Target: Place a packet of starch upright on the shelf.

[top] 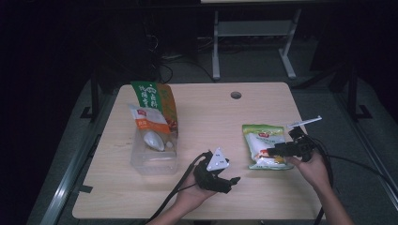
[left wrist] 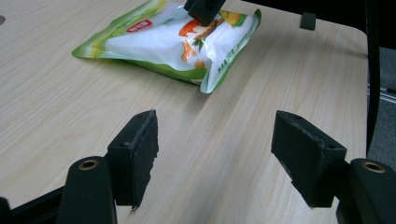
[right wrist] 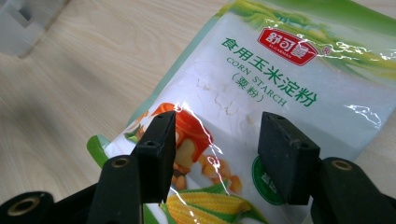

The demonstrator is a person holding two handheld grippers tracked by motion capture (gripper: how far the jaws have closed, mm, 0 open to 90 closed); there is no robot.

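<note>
Corn starch bag (top: pixel 265 146) lying flat on the right of the counter (top: pixel 206 122), my right gripper (right wrist: pixel 212 154) poised over its lower end, jaws apart and not gripping, my left gripper (left wrist: pixel 215 158) near the counter's front, jaws wide, empty, clear bin (top: pixel 154 152) of pouches far left

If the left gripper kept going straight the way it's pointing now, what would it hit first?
Probably the corn starch bag: it lies ahead of the open left gripper across bare table, slightly left of its centre line, so the near corner would likely meet it first.
</note>
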